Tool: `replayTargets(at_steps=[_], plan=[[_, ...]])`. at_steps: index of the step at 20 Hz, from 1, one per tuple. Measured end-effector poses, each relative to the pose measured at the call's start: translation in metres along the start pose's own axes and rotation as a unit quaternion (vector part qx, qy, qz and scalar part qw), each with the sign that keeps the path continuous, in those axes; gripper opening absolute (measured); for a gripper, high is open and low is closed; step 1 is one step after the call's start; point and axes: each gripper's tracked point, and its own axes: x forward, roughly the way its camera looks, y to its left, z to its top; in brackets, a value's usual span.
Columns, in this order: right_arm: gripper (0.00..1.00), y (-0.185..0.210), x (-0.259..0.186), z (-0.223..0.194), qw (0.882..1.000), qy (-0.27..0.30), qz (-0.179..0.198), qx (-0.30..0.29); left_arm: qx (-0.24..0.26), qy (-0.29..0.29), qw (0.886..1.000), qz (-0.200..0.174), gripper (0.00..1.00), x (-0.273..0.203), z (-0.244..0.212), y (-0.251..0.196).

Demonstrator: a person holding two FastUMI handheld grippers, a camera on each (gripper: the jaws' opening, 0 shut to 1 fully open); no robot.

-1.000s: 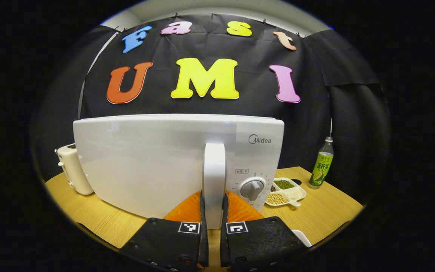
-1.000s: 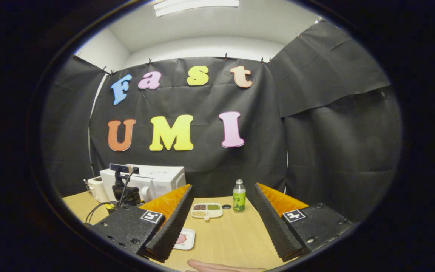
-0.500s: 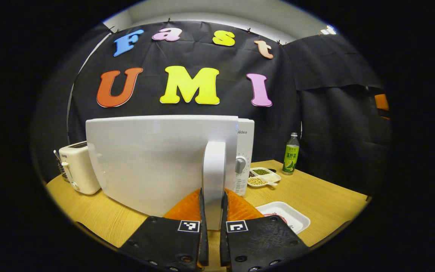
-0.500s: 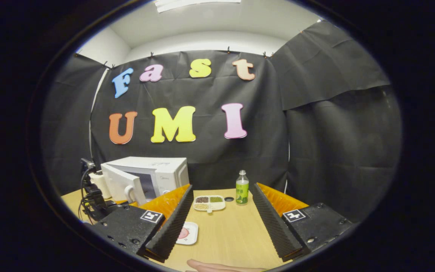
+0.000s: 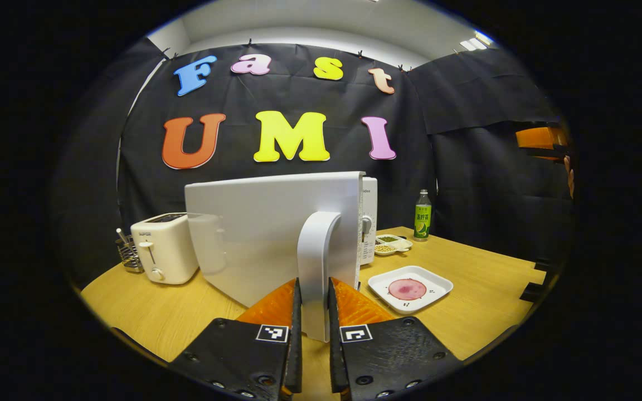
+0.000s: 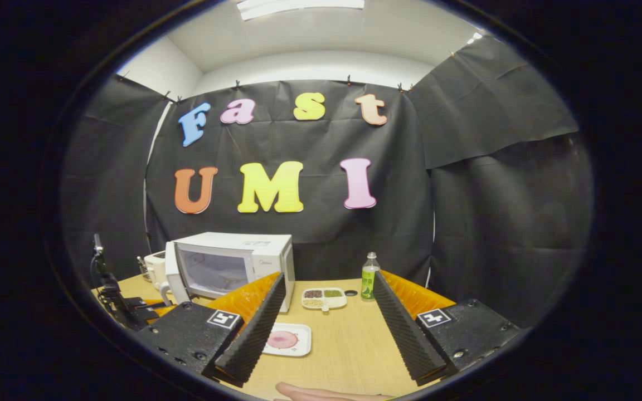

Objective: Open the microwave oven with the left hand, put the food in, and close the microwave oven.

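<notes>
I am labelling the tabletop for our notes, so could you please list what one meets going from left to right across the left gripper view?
Utensil rack → toaster → microwave door → door handle, clamped in the left gripper → tray of food → green bottle.

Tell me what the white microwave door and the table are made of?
The white microwave door looks like glossy plastic: smooth, with soft reflections, and a moulded handle that the left claw grips. The light yellow table looks like wood or a wood-look laminate, going by its fine straight grain; which one I can't tell.
</notes>
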Motion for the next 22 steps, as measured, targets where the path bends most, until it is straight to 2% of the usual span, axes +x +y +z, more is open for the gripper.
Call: replayTargets(at_steps=[2,3,4,5,8,10,11,17,21,22], plan=[[1.00,0.011,-0.008,-0.001,1.000,0.000,0.008,-0.012,-0.007,-0.011,0.999,0.040,0.32,-0.036,0.001,0.037],[1.00,0.016,-0.011,-0.002,1.000,-0.001,0.012,-0.019,-0.017,-0.012,0.998,0.064,0.53,-0.054,-0.001,0.058],[0.91,0.021,-0.012,-0.002,1.000,-0.001,0.016,-0.026,-0.024,-0.009,0.997,0.078,0.74,-0.081,-0.002,0.069],[0.91,0.025,-0.013,-0.004,0.999,0.000,0.019,-0.034,-0.027,-0.008,0.995,0.093,0.95,-0.099,-0.002,0.081],[0.92,0.038,-0.003,-0.011,0.998,0.014,0.027,-0.050,-0.010,0.000,0.990,0.144,0.95,-0.144,0.002,0.113],[0.92,0.038,0.013,-0.010,0.999,0.017,0.018,-0.043,0.007,0.011,0.986,0.165,0.95,-0.161,0.001,0.124],[1.00,0.039,0.021,-0.009,0.999,0.017,0.015,-0.034,0.009,0.010,0.985,0.173,0.95,-0.166,0.004,0.128],[1.00,0.043,0.076,-0.022,0.998,0.053,0.019,-0.030,-0.039,0.014,0.983,0.176,0.95,-0.166,0.013,0.125],[1.00,0.036,0.108,-0.041,0.993,0.100,0.046,-0.033,-0.037,-0.002,0.981,0.193,0.95,-0.157,0.042,0.131],[0.96,0.032,0.117,-0.050,0.991,0.120,0.051,-0.036,-0.033,-0.001,0.980,0.197,0.95,-0.152,0.046,0.131]])
